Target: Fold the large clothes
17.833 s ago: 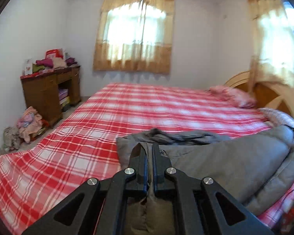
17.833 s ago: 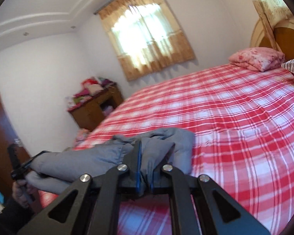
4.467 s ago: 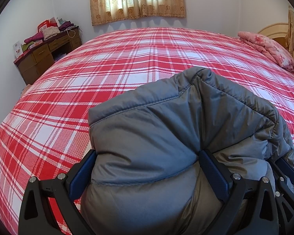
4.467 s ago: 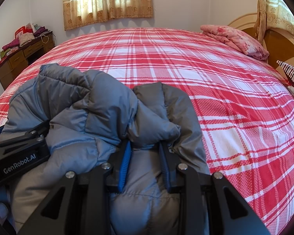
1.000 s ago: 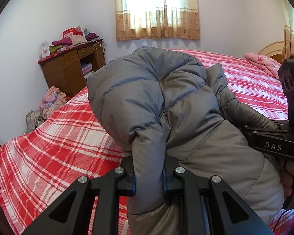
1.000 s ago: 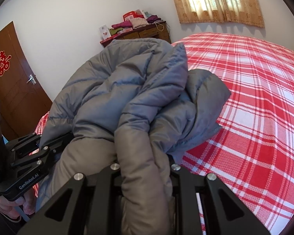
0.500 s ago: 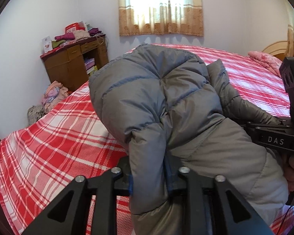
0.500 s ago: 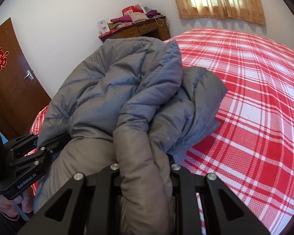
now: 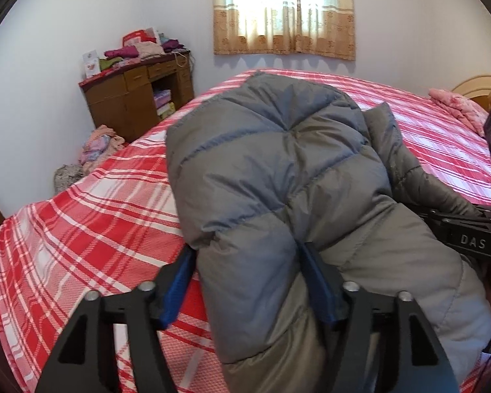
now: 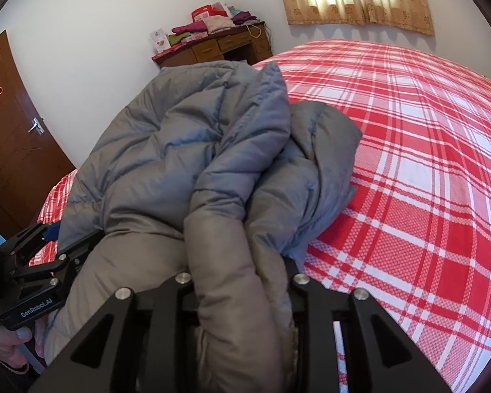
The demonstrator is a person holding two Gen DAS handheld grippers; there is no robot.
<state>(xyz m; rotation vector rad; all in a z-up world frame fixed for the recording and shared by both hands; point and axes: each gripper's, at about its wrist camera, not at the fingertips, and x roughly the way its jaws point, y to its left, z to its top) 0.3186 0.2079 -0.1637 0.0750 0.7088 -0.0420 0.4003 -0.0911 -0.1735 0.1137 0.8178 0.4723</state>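
left gripper [image 9: 248,281] wide, astride grey puffer jacket [image 9: 288,180] | right gripper [image 10: 239,262] clamped on jacket | lower bundle evenly onto near bed [image 9: 91,219], then smooth

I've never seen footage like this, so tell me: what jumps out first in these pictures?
A bulky grey puffer jacket fills the foreground, bunched between both grippers. The left gripper stands open around one fold; the right gripper has another fold packed between its fingers. Behind it spreads a bed with a red plaid bedspread, a cluttered wooden desk beyond.
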